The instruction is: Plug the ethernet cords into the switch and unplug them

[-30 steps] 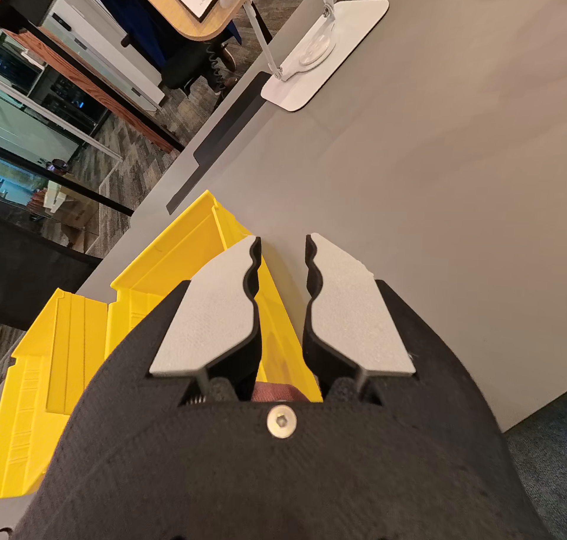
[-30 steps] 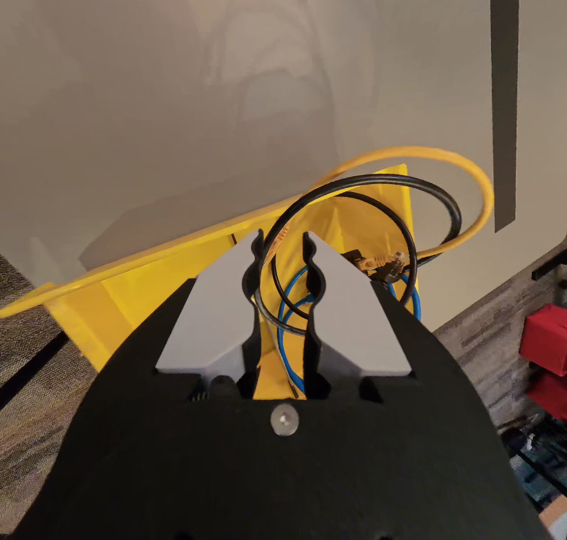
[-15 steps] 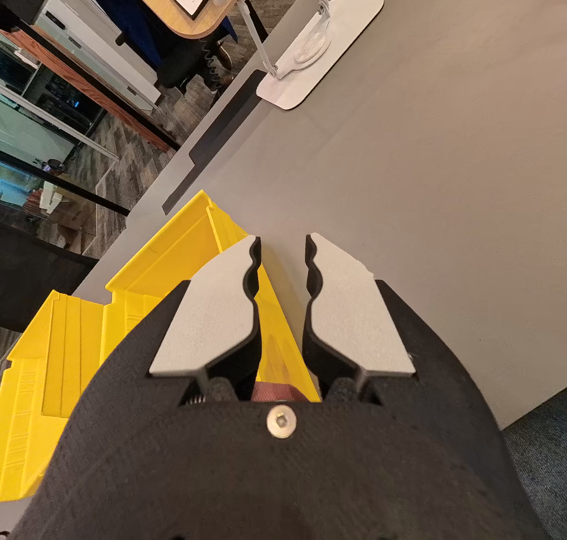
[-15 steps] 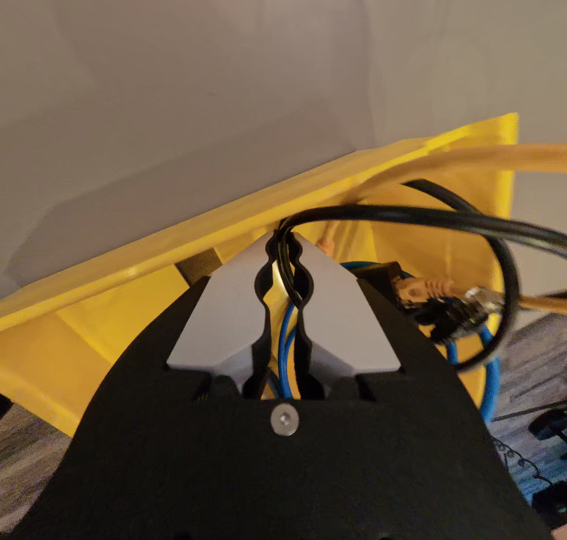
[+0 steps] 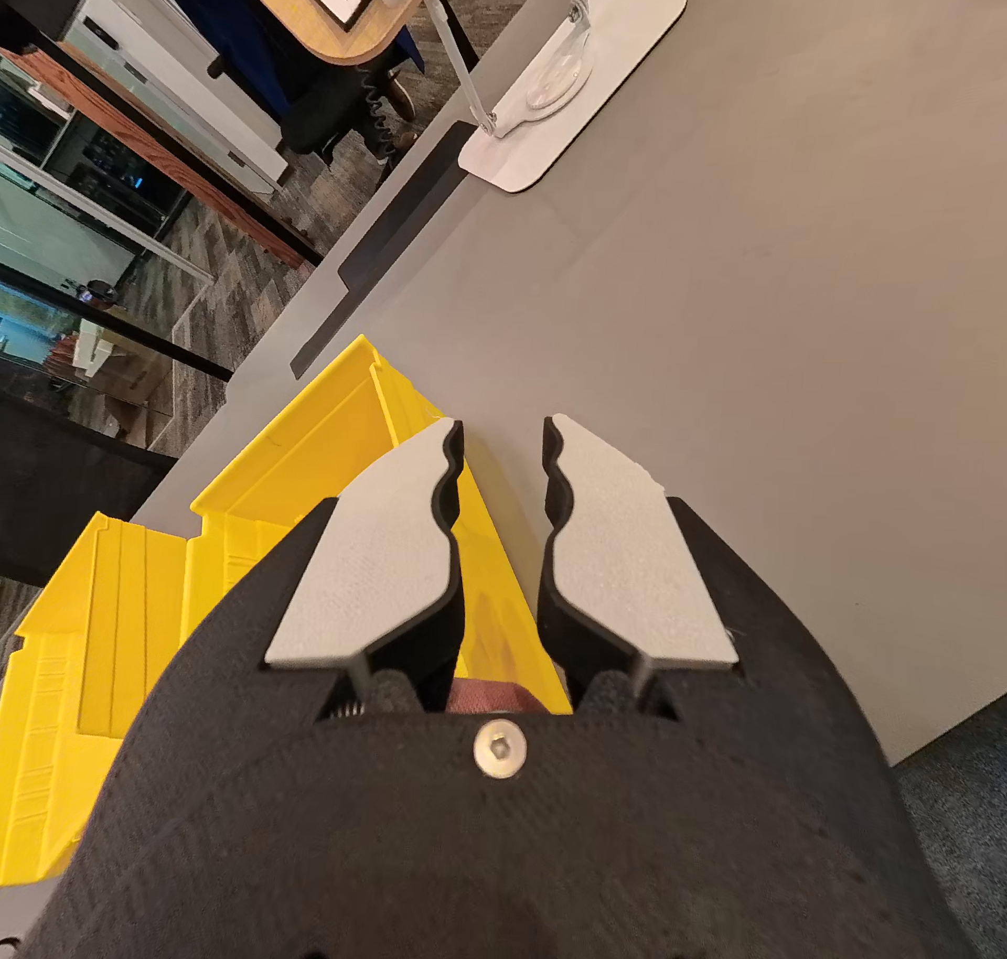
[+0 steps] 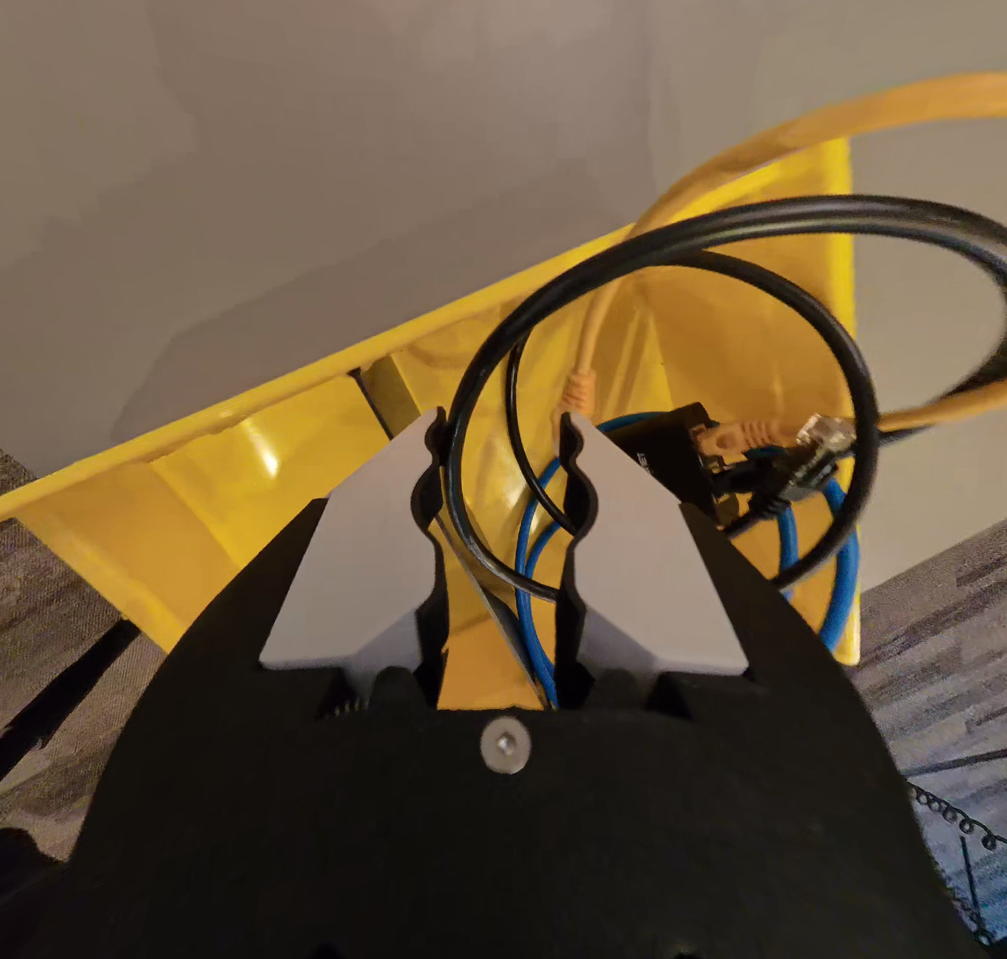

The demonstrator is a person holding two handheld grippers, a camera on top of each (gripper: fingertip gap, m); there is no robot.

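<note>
Cords and switch, task at its outset, judged from layout: nothing plugged in, everything lying in a bin, both plugging and unplugging left to do.

Left wrist view. Left gripper (image 5: 502, 445) open and empty, poised over the edge of the grey table (image 5: 763, 333). Two yellow bins below and to the left: nearer bin (image 5: 98, 633) seen from outside, contents hidden; second bin (image 5: 305, 459) partly under the left finger, visible interior bare, a reddish-brown patch showing between the fingers near the base, nature unclear. White lamp base (image 5: 566, 88) well apart at the far end of the table. No cords or switch visible here.

Right wrist view. Right gripper (image 6: 501, 437) open, gripping nothing, fingers straddling a loop of the black cord (image 6: 654, 235); contact with the left finger possible, not certain. Yellow bin (image 6: 218, 475) at the table edge holding the tangle: blue cord (image 6: 790, 530) coiled at the bottom, yellow cord (image 6: 817, 110) arching out over the rim, one of its plugs (image 6: 577, 393) hanging inside, another (image 6: 735, 437) lying just beside a clear-tipped dark plug (image 6: 823, 437). Black switch (image 6: 670, 459) tilted among the cords, ports not clearly visible, plugs resting against it rather than evidently seated.
</note>
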